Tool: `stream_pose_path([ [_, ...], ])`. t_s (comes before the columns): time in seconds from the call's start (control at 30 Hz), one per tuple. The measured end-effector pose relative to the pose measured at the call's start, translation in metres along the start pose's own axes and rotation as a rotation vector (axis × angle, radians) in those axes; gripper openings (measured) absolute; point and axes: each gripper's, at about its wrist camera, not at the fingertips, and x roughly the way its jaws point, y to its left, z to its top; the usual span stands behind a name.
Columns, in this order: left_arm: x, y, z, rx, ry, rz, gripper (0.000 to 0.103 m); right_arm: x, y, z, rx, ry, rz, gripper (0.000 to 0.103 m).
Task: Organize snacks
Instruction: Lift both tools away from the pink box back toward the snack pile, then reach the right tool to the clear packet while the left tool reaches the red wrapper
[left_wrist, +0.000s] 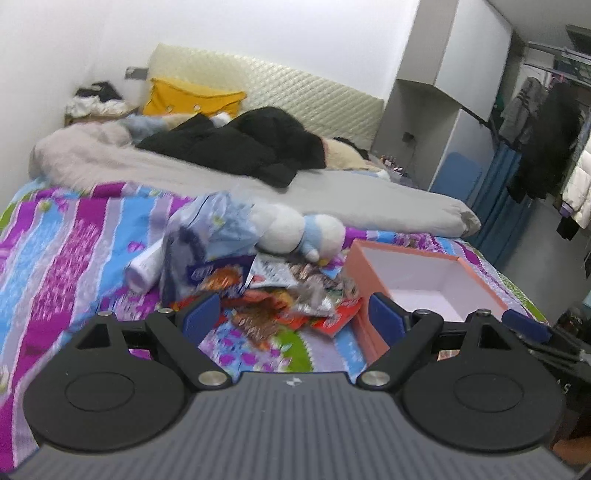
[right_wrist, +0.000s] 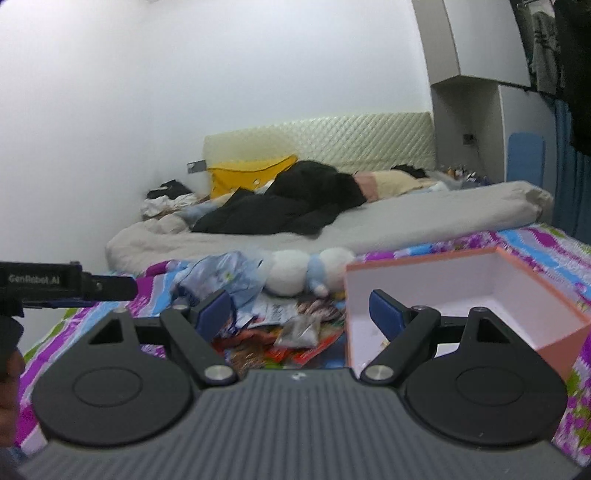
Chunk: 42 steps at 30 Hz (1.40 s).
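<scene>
The left gripper (right_wrist: 70, 286), seen from the right wrist, bears "GenRobot.AI" in pale letters on its black side. Print on the snack packets (left_wrist: 280, 295) is too blurred to read.

So there's a messy heap of snack packets (left_wrist: 280, 295) on the bed, mostly red and orange wrappers with a crinkly silver one (right_wrist: 301, 330) on top and a blue-purple pack (left_wrist: 214, 273) toward the back. It sits right ahead of the left hand-held gripper (left_wrist: 291, 314), between its wide-open fingers. Just right of the heap is a pink box (left_wrist: 424, 280), lid off, white inside and sitting upright, straight ahead of the right hand-held gripper's (right_wrist: 301, 314) right finger.
</scene>
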Motion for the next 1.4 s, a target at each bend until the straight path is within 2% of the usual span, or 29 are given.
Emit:
stream_pose_path([
  [0.33, -0.005, 0.039, -0.067, -0.112, 0.100, 0.055, 0.090, -0.008, 0.020, -0.039, -0.053, 0.113, 0.020, 0.084],
  [0.47, -0.002, 0.052, -0.083, -0.154, 0.124, 0.071, 0.090, -0.009, 0.028, -0.052, -0.082, 0.156, 0.022, 0.084],
  [0.83, 0.022, 0.070, -0.094, -0.202, 0.130, 0.084, 0.090, 0.009, 0.036, -0.058, -0.131, 0.191, 0.017, 0.083],
  [1.07, 0.059, 0.083, -0.097, -0.234, 0.144, 0.096, 0.090, 0.036, 0.043, -0.061, -0.155, 0.221, 0.028, 0.083],
  [1.4, 0.120, 0.104, -0.084, -0.269, 0.166, 0.110, 0.089, 0.096, 0.052, -0.058, -0.168, 0.253, 0.037, 0.083],
])
